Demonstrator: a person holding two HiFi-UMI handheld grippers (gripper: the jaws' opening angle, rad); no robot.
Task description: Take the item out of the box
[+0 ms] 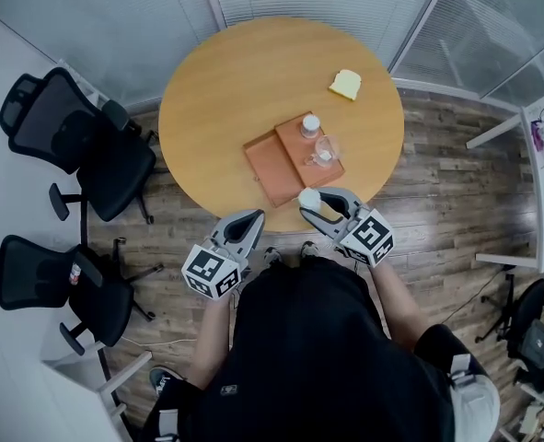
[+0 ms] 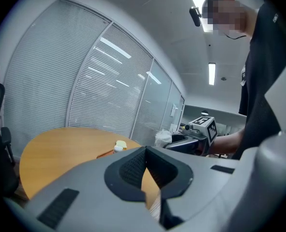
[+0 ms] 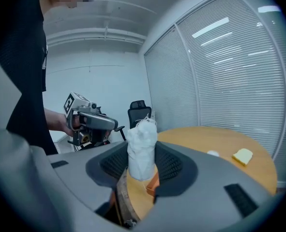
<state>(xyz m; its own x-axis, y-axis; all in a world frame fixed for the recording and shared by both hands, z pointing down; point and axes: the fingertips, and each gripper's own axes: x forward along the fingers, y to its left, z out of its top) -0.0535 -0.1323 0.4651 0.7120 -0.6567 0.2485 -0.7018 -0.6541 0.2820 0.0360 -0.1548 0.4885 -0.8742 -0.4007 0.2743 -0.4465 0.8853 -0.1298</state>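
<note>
An open orange-brown box [image 1: 276, 159] lies on the round wooden table [image 1: 225, 90], its two halves side by side. A white-capped bottle [image 1: 310, 125] and a clear glass cup [image 1: 325, 151] stand in the right half. My right gripper [image 1: 316, 205] is shut on a white wrapped bundle [image 1: 308, 198] just over the table's near edge, in front of the box. The right gripper view shows the bundle [image 3: 142, 149] upright between the pads. My left gripper [image 1: 244, 221] hangs off the table's near edge, shut and empty, its pads meeting at the tips [image 2: 145, 151].
A yellow sponge-like block [image 1: 345, 85] lies at the far right of the table. Two black office chairs [image 1: 78, 145] [image 1: 60, 293] stand to the left. A white desk [image 1: 538, 191] is at the right. Glass walls with blinds run behind the table.
</note>
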